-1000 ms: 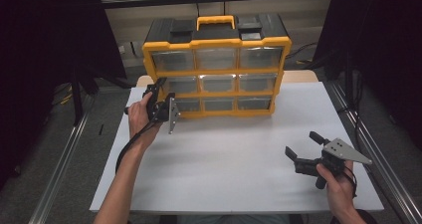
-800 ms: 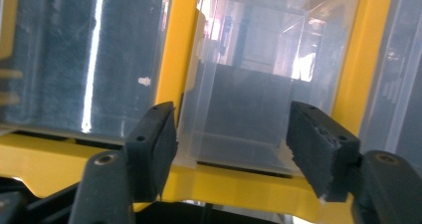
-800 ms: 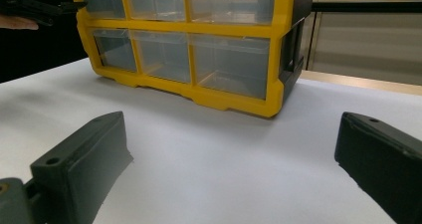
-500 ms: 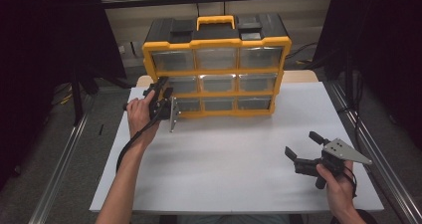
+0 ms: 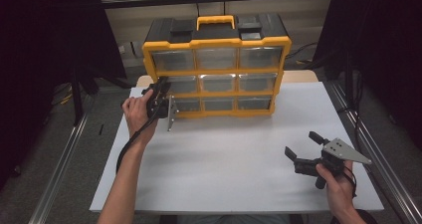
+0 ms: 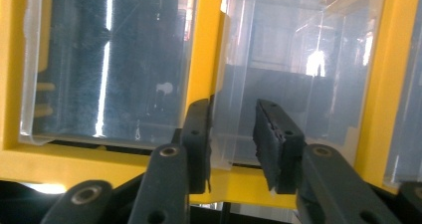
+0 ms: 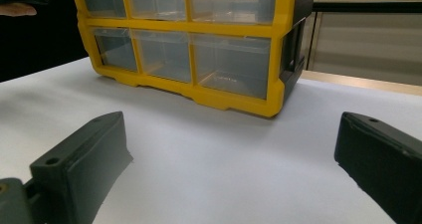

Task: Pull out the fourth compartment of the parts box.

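little has moved since the earlier frame. left gripper (image 6: 231, 144) stays pressed to the yellow drawer organizer (image 5: 217, 64) on the white table (image 5: 229, 154), jaws narrowed around a clear drawer's edge (image 6: 219, 134); drawer not yet pulled. right gripper (image 5: 304, 145) rests released.

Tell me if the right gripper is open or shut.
Open: the right gripper has its fingers spread wide over bare table, nothing between them.

A yellow box of clear drawers (image 5: 217, 67) sits at 12 o'clock on the white table (image 5: 224, 154). The left gripper (image 5: 160, 95) touches its left side at 10 o'clock. The right gripper (image 5: 304, 150) waits open at 4 o'clock
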Tool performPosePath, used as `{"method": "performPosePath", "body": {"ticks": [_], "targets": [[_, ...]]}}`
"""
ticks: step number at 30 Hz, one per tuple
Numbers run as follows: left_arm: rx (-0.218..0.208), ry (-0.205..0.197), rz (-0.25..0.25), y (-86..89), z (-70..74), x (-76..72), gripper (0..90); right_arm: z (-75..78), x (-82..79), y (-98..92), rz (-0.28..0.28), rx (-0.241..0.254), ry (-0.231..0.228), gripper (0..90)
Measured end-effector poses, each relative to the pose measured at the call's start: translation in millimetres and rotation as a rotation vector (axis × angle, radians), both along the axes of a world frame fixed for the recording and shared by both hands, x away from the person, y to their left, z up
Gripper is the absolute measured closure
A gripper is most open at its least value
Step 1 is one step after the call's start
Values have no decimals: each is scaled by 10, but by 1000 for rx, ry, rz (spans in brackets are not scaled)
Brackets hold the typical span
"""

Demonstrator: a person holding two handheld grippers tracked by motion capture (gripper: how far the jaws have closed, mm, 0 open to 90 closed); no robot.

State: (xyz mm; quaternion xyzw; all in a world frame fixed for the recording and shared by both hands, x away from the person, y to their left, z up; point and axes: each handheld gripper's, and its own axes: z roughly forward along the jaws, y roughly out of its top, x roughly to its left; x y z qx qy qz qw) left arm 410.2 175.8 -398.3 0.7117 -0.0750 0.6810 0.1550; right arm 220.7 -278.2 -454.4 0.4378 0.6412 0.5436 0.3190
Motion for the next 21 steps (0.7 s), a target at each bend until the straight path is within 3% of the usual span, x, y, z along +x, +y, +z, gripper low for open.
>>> {"method": "performPosePath", "body": {"ticks": [2,3,7,13,14,16,17,21], "targets": [[18,-13,-3,-14,9,3,707,-1,2,0,2,0,3,4],[-26,-15,-29,-19,-18,23,718,-2,2,7,-1,3,0,4],[46,-32,27,-29,-8,-13,742,4,-11,12,0,6,2,3],[34,-38,19,-48,-18,-4,781,0,-6,4,-4,0,-3,4],[49,-43,52,-56,-13,-24,782,0,-7,3,-2,-2,-3,3],[21,-44,33,-61,-27,-10,785,1,-8,2,-1,-1,-4,4],[38,-44,45,-56,-17,-22,785,0,-8,1,-1,-2,-5,4],[40,-43,43,-59,-17,-23,788,0,-8,2,-2,-1,-3,4]]}}
